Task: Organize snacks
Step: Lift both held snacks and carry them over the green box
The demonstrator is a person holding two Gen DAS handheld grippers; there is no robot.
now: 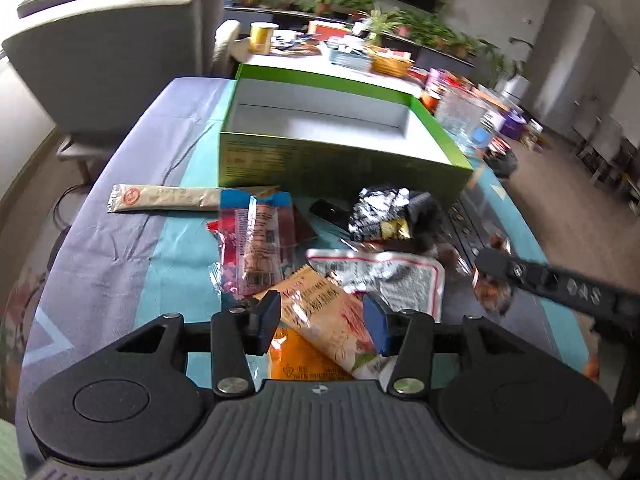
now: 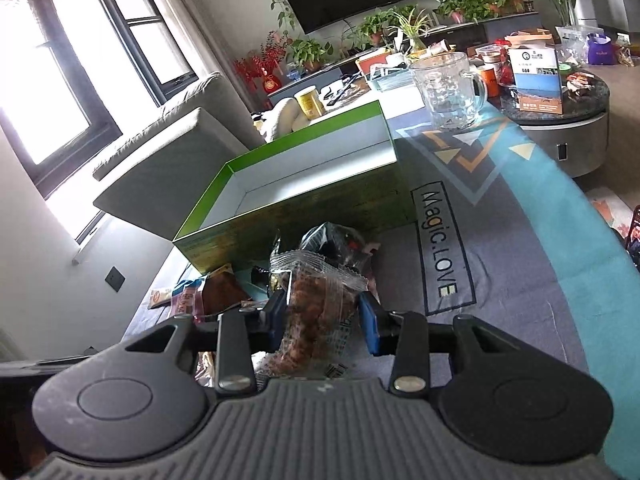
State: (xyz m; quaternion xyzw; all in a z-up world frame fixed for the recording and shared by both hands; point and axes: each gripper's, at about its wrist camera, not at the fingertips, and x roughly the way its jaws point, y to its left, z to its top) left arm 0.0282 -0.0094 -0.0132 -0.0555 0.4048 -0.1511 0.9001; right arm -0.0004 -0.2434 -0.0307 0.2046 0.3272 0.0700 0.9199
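Note:
An open green box point(image 1: 280, 160) with a white inside stands on the table; it also shows in the right wrist view point(image 2: 280, 216). A pile of snack packets point(image 1: 360, 236) lies in front of it. My left gripper point(image 1: 322, 326) is open, its jaws on either side of an orange and cream packet point(image 1: 320, 320). My right gripper point(image 2: 324, 316) is shut on a clear bag of brown snacks point(image 2: 312, 308), held above the pile; the same gripper shows in the left wrist view point(image 1: 496, 272). A long beige stick packet point(image 1: 164, 198) lies left of the pile.
A grey and teal cloth point(image 2: 520, 240) covers the table. A glass mug point(image 2: 448, 92) stands behind the box at the right. A grey sofa point(image 1: 108, 52) is left of the table. A cluttered second table point(image 1: 320, 48) and a round side table point(image 2: 560, 120) lie beyond.

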